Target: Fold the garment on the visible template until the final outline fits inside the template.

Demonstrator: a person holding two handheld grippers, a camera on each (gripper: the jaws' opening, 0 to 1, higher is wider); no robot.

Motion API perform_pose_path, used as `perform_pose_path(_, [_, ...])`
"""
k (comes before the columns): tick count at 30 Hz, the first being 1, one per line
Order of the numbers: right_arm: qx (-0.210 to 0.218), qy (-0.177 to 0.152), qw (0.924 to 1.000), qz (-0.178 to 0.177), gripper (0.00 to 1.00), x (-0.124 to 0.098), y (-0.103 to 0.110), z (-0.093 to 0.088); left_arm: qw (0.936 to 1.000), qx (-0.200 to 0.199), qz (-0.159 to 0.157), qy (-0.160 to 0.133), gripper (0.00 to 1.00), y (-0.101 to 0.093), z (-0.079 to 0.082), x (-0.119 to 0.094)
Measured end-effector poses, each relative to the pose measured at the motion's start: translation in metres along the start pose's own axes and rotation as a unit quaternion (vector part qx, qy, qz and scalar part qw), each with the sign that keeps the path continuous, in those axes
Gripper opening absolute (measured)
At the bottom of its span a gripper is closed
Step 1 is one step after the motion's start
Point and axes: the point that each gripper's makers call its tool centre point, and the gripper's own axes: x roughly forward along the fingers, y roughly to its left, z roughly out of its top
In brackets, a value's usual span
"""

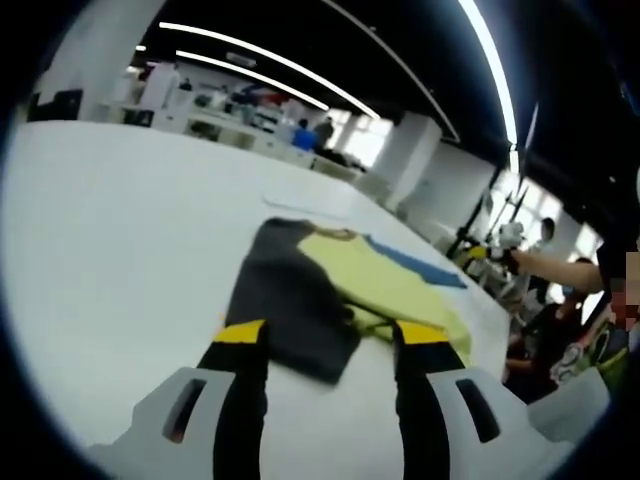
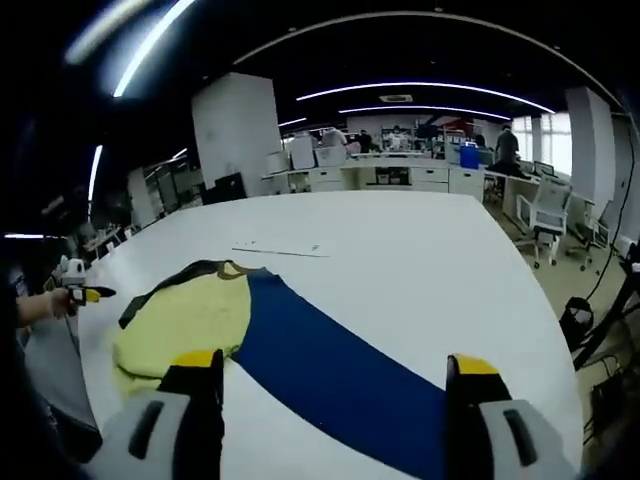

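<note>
Left gripper view: the left gripper point(image 1: 330, 345) sits at the bottom with its jaws apart, holding nothing. The shirt point(image 1: 345, 280) (dark grey, yellow and blue) lies mid-frame on the white table point(image 1: 120, 240).

Right gripper view: right gripper point(image 2: 330, 375) is spread wide too, shirt point(image 2: 250, 330) sprawled centre-left.

A wide white surface point(image 2: 400, 240) stretches toward rows of desks point(image 2: 400, 175) cluttered with equipment, a blue bin point(image 2: 468, 156) among them. A white pillar point(image 2: 237, 125) stands behind. Long light strips point(image 2: 420, 88) cross the dark ceiling. An office chair point(image 2: 545, 220) sits beside the surface, and a person point(image 2: 507, 146) stands far back.
</note>
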Motion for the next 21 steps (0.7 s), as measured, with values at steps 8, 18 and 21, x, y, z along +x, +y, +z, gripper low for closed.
perform_pose_path(8, [-0.004, -0.016, 0.9993, 0.033, 1.0, 0.001, 0.032, 0.008, 1.0, -0.004, -0.002, 0.004, 0.48, 0.001, -0.004, -0.002])
perform_pose_path(18, [-0.006, -0.022, 0.998, 0.059, 1.0, 0.005, 0.06, 0.011, 0.996, -0.083, 0.027, 0.017, 0.5, 0.014, -0.02, 0.011])
perform_pose_path(21, [-0.014, -0.018, 0.9976, 0.066, 1.0, 0.006, 0.064, 0.009, 0.995, -0.092, 0.03, 0.024, 0.5, 0.017, -0.027, 0.015])
